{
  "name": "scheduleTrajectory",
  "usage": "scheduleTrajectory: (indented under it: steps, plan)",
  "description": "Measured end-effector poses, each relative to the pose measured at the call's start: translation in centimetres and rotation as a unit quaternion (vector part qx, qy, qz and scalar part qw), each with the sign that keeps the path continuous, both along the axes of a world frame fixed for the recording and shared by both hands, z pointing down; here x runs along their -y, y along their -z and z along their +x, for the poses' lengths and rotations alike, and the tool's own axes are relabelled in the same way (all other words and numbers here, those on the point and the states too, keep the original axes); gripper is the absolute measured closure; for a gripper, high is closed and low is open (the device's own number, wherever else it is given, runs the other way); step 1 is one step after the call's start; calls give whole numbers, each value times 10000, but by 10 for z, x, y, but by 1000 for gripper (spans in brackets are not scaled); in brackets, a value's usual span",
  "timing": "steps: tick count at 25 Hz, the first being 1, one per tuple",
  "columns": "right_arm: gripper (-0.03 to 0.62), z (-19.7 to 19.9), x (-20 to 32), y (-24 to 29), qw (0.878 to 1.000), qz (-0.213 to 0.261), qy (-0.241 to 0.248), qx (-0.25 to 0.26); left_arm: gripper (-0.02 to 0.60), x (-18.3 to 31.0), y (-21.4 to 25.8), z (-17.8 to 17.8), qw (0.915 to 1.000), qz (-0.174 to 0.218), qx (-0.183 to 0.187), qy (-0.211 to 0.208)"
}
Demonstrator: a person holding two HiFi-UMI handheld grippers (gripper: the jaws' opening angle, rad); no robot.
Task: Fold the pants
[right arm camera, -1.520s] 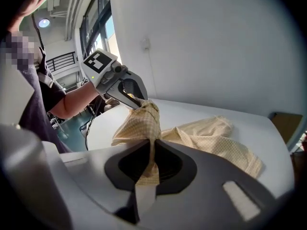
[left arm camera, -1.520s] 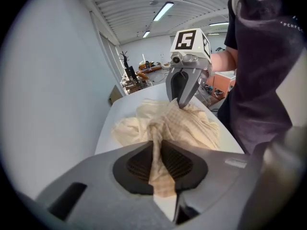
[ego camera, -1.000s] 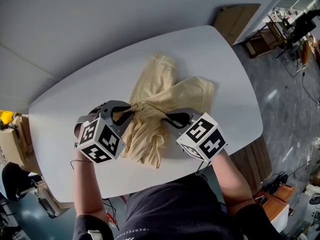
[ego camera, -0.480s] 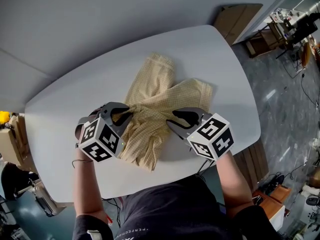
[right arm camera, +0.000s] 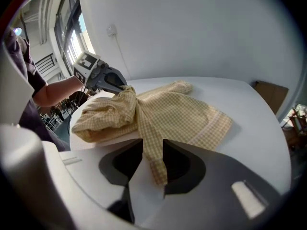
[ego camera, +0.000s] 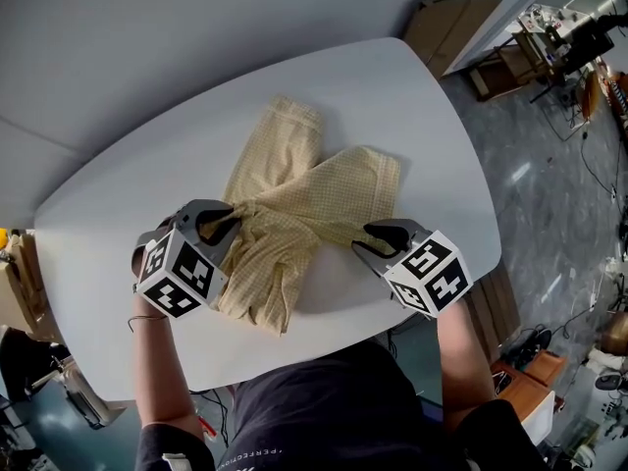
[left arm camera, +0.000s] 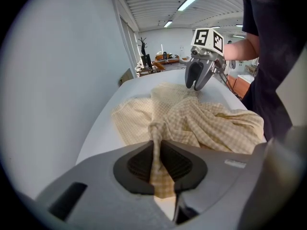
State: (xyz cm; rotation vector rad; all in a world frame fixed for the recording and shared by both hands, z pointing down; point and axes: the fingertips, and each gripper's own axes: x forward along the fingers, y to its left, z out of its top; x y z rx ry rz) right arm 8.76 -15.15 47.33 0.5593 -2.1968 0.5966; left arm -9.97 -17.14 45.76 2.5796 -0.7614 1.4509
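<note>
Mid-fold, we judge. The pale yellow checked cloth pants (ego camera: 294, 214) lie bunched at mid grey worktop (ego camera: 412, 106), nearer its front edge. Our left hand-held gripper (ego camera: 228, 222) pinches a cloth bunch. The right hand-held gripper (ego camera: 365, 240) jaws have just been opening, w/ a loose strip btwn them, unpressed. Next we prob. regrip w/ the right and pull flat.

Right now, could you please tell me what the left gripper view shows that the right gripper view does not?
Only the left gripper view shows the left gripper shut on a bunched strip of the pale yellow checked fabric pants, plus ceiling strip lights. Only the right gripper view shows the right gripper, jaws apart after just opening, a fabric strip loose between them, and a brown cardboard sheet. Both show the pants on the white table and the opposite gripper.
</note>
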Motion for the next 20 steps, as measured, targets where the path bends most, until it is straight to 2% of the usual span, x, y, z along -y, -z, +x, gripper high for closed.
scheduleTrajectory:
  steps: [4, 9, 12, 14, 17, 20]
  plan:
    - [448, 38, -9, -17, 9983, -1, 6, -578, 541, 0, 1, 3, 10000, -1, -22, 51]
    - [429, 45, -11, -23, 9974, 68, 98, -705, 542, 1, 3, 6, 10000, -7, -14, 73]
    - [503, 47, -4, -24, 9956, 280, 61, -896, 543, 0, 6, 8, 10000, 23, -39, 71]
    - [577, 47, 1, -17, 9963, 293, -76, -802, 543, -3, 11, 9, 10000, 64, -62, 27]
    - [580, 42, 13, 2, 9969, 443, -214, -617, 543, -8, 20, 10, 9999, 125, -119, -5]
    - [580, 34, 33, 31, 9947, 844, -288, -507, 543, -12, 27, 9, 9997, 178, -154, 59]
